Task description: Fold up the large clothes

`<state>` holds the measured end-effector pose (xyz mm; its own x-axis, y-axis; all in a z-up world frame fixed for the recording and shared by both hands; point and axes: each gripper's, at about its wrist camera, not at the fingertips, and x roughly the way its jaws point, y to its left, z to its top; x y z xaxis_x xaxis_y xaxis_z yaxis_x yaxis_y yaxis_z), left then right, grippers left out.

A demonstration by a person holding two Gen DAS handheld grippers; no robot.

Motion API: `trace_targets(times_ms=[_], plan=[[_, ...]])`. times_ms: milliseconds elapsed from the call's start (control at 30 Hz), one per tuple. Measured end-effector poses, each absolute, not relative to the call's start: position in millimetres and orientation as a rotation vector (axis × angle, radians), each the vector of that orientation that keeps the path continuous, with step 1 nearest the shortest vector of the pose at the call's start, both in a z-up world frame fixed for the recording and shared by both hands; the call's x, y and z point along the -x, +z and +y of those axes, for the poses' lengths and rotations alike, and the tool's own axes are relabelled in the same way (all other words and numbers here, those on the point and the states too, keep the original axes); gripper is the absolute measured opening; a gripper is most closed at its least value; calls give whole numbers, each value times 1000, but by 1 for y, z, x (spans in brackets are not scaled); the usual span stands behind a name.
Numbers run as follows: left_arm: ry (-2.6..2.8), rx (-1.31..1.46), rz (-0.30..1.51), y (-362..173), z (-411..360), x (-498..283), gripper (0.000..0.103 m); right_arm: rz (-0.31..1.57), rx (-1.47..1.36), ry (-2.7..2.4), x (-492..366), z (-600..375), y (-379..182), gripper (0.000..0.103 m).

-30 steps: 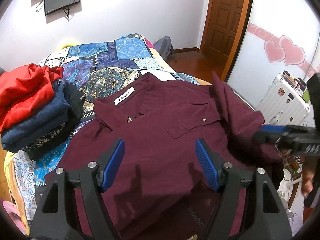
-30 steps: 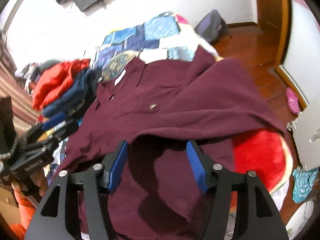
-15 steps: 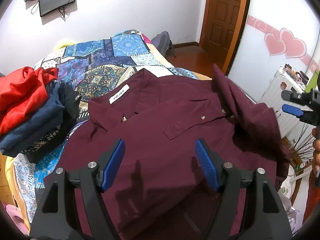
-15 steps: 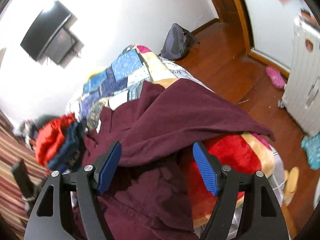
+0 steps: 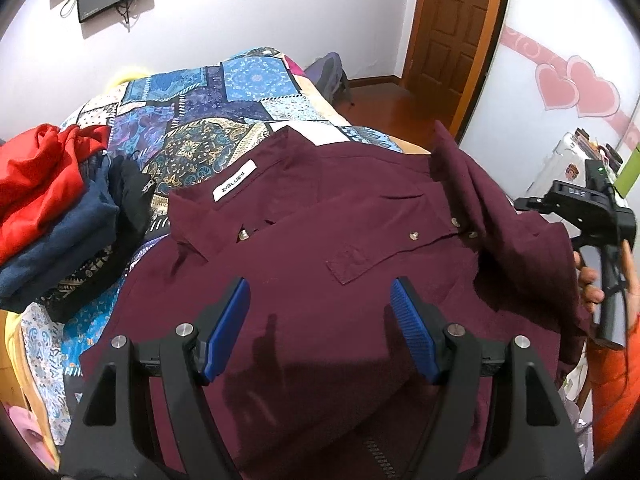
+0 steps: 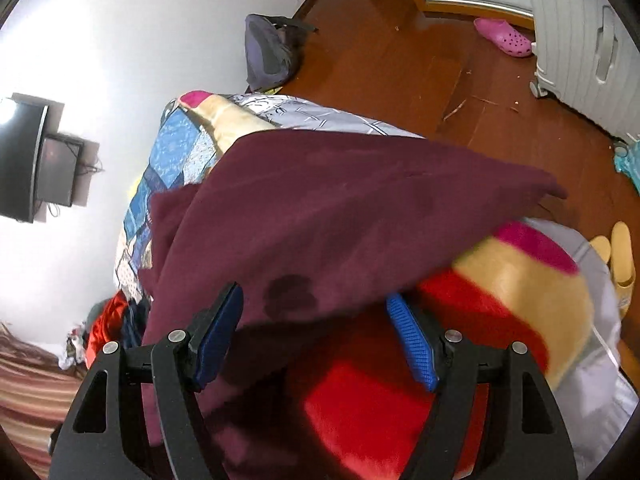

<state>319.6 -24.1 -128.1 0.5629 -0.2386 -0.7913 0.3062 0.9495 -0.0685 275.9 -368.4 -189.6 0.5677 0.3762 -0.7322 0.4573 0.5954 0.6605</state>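
Observation:
A large maroon shirt (image 5: 320, 248) lies face up on the bed, collar and white label toward the far left. My left gripper (image 5: 320, 286) hovers open over its lower front, with nothing between the pads. The shirt's right sleeve (image 6: 340, 216) drapes over the bed's side edge. My right gripper (image 6: 316, 300) is low beside that edge, tilted. Its jaws stand wide apart with the sleeve's hem hanging loosely between them, and the pads are not pressing. In the left wrist view a hand holds the right gripper (image 5: 532, 202) just past the shirt's right side.
A pile of folded red and navy clothes (image 5: 48, 208) sits at the left on the patchwork quilt (image 5: 224, 100). A red and yellow blanket (image 6: 400, 400) lies under the sleeve. On the wooden floor are a backpack (image 6: 268, 52), a white suitcase (image 6: 580, 40) and a pink slipper (image 6: 504, 36).
The right gripper rolled and dropped from above the shirt to the bed's side edge, its jaws a little wider. The left gripper barely moved.

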Motion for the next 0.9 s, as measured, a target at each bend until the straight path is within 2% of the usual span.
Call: trace_targets(times_ms=[67, 100, 133, 200, 233, 300, 533, 900], plan=[[-309, -74, 916, -127, -19, -320, 72, 991, -963, -76, -281, -368, -187, 69], [-302, -72, 915, -127, -16, -320, 72, 980, -940, -92, -285, -366, -184, 57], [-295, -69, 912, -126, -13, -320, 72, 978, -917, -107, -287, -365, -181, 40], [-278, -60, 905, -123, -5, -319, 72, 975, -876, -103, -292, -362, -174, 20], [-268, -56, 901, -122, 0, -318, 72, 959, -857, -95, -293, -360, -169, 15], [-249, -45, 893, -119, 8, -318, 72, 917, -809, -86, -290, -356, -154, 10], [-160, 11, 839, -100, 54, -307, 72, 761, -636, 38, -282, -319, -77, 10], [-16, 119, 746, -66, 151, -254, 72, 678, -501, 354, -263, -214, -15, 9]])
